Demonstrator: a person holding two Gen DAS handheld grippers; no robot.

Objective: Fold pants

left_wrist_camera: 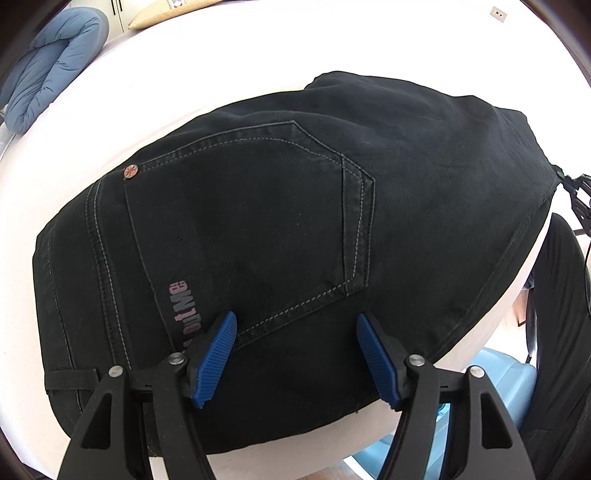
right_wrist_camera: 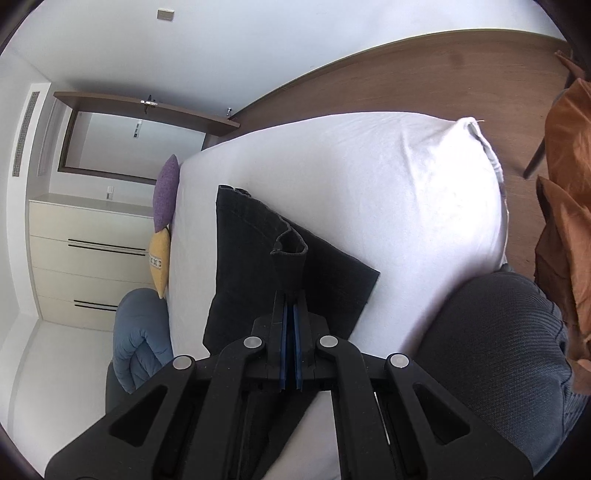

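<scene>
Black pants (left_wrist_camera: 280, 206) lie on a white bed (left_wrist_camera: 221, 62), back pocket and waistband facing up. My left gripper (left_wrist_camera: 295, 328) is open just above the seat of the pants, its blue pads spread apart, holding nothing. In the right wrist view my right gripper (right_wrist_camera: 290, 295) is shut on a pinched fold of the pants' hem (right_wrist_camera: 290, 258), lifted off the flat black leg (right_wrist_camera: 258, 258) on the bed (right_wrist_camera: 369, 177). The right gripper's black frame (left_wrist_camera: 580, 199) shows at the far right edge of the left wrist view.
A blue duvet (left_wrist_camera: 55, 62) and a cream pillow (left_wrist_camera: 173, 13) sit at the bed's far side. Purple (right_wrist_camera: 166, 192) and yellow (right_wrist_camera: 160, 262) cushions, a drawer unit (right_wrist_camera: 88, 258), wooden floor (right_wrist_camera: 424, 74) and orange cloth (right_wrist_camera: 565, 221) surround the bed. The person's leg (right_wrist_camera: 498, 350) is close right.
</scene>
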